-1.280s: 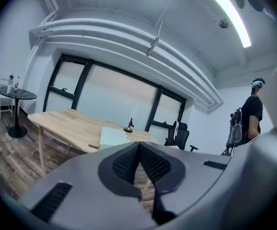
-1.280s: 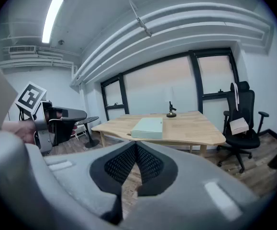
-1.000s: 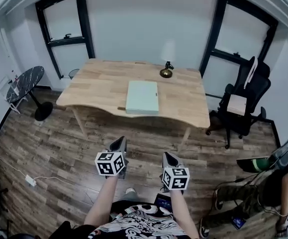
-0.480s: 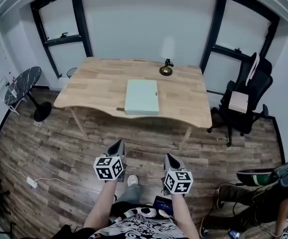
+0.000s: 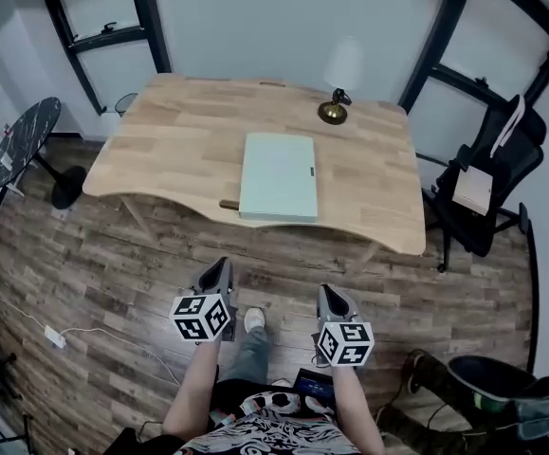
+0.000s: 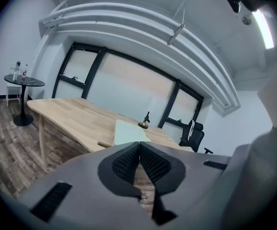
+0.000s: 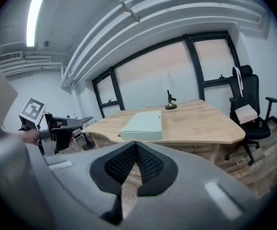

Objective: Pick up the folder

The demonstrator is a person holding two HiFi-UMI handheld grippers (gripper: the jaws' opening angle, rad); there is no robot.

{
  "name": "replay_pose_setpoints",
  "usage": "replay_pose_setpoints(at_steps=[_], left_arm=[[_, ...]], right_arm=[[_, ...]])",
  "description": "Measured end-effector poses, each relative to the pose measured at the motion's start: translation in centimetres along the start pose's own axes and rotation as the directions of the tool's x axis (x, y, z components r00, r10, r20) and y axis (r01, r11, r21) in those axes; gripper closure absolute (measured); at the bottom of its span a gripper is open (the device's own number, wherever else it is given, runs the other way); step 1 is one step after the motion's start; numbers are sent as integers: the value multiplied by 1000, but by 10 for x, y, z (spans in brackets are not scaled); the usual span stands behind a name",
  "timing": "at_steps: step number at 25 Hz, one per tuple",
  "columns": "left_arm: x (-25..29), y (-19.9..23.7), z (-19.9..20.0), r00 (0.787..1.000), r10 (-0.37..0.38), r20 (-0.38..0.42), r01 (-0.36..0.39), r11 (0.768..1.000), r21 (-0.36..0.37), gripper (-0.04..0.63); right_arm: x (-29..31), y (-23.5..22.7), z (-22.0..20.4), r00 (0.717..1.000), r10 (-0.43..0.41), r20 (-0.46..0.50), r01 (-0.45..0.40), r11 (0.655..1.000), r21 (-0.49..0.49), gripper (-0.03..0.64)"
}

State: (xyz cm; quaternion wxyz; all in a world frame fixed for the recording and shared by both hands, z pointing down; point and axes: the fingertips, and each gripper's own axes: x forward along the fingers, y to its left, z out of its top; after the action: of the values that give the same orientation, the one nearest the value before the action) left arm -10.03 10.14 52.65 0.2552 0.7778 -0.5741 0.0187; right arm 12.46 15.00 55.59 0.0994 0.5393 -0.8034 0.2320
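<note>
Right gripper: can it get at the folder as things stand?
Probably not yet: the right gripper hangs over the floor short of the desk, jaws shut. Nothing blocks the folder at the desk's near edge.

Wooden table [image 5: 179, 140] with folder [image 5: 278, 176], lamp [image 5: 332, 113]

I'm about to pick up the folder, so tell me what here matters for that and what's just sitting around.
For the job:
- folder, flat near the front edge of the table
- left gripper and right gripper, both shut, empty, not yet at the table

Just lying about:
- lamp
- office chair
- round side table
</note>
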Motion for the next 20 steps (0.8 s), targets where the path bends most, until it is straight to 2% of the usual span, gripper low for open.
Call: replay_pose_setpoints(at_steps=[4,9,15,20], left_arm=[[59,27,19,999,-5,-50,5,1000,5,588],[121,57,44,997,-12,-76,13,1000,23,588],[168,74,71,996,-51,-73,53,998,24,588],[184,77,79,995,-73,-73,75,997,21,588]], right_arm=[[58,-22,27,999,-33,-29,33,999,9,612],[115,-46,51,994,-96,-52,97,995,23,612],[149,-62,73,987,-156,-44,159,985,65,611],[161,-68,83,984,-174,-29,176,980,88,611]])
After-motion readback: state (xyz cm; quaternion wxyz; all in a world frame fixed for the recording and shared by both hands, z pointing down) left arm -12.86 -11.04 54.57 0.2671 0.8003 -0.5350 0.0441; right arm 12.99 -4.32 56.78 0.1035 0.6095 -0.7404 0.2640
